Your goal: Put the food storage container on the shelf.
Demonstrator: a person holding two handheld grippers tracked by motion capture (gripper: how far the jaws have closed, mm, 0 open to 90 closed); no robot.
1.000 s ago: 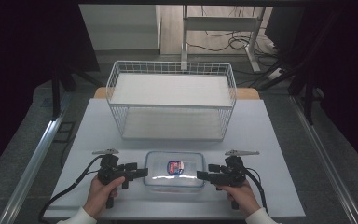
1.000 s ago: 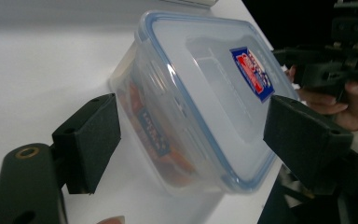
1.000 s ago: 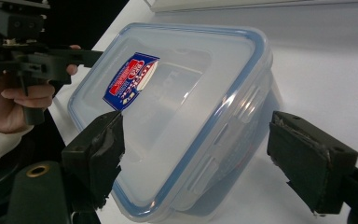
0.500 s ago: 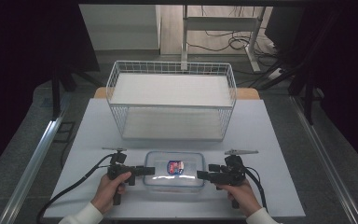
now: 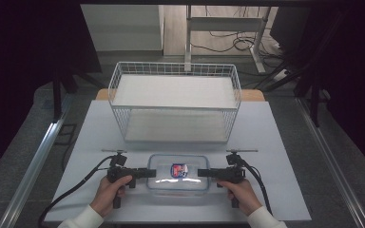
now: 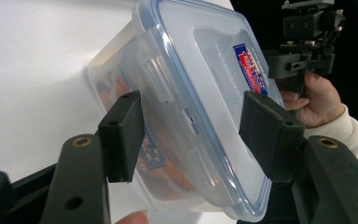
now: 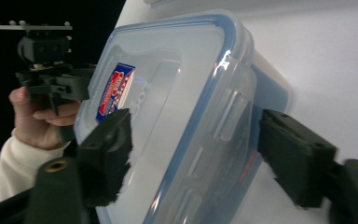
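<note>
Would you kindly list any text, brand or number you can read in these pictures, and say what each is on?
None can be read.
Red and blue sticker on the box lid: print too blurred.
Embossed line on the lid: too small.
Label on the box's side: mostly hidden, unreadable.

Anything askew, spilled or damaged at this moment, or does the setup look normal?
Nothing stands out. The lidded container sits flat and square on the table, lid on, with no spill around it. The left gripper and right gripper straddle its two ends, jaws open. The wire basket stands upright behind.
</note>
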